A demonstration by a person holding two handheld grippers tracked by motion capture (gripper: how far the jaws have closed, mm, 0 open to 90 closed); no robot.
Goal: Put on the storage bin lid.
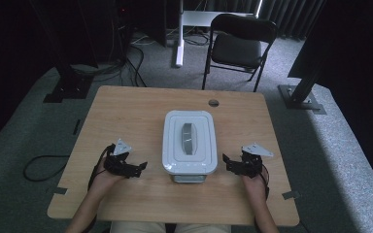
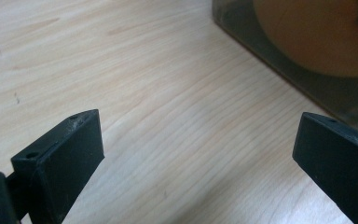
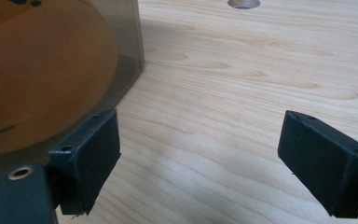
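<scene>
Fingers of the left gripper (image 1: pixel 137 168) and right gripper (image 1: pixel 229 161) spread apart, empty, flanking a lidded container (image 1: pixel 190 145) at the bench (image 1: pixel 126 111) centre. Rigid, smooth plastic, probably light but slippery; best gripped at the lid handle (image 1: pixel 188 138). Tan contents (image 3: pixel 37 74) behind tinted walls remain indistinct

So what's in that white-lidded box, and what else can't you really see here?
- High view: the lid covers the box, hiding its contents.
- Left gripper view: through the tinted wall a blurred orange-tan round shape, cut off by the frame's top edge.
- Right gripper view: the same kind of shape behind the wall, cut off at the left.
- High view: the left gripper and right gripper are too small for jaw detail.
</scene>
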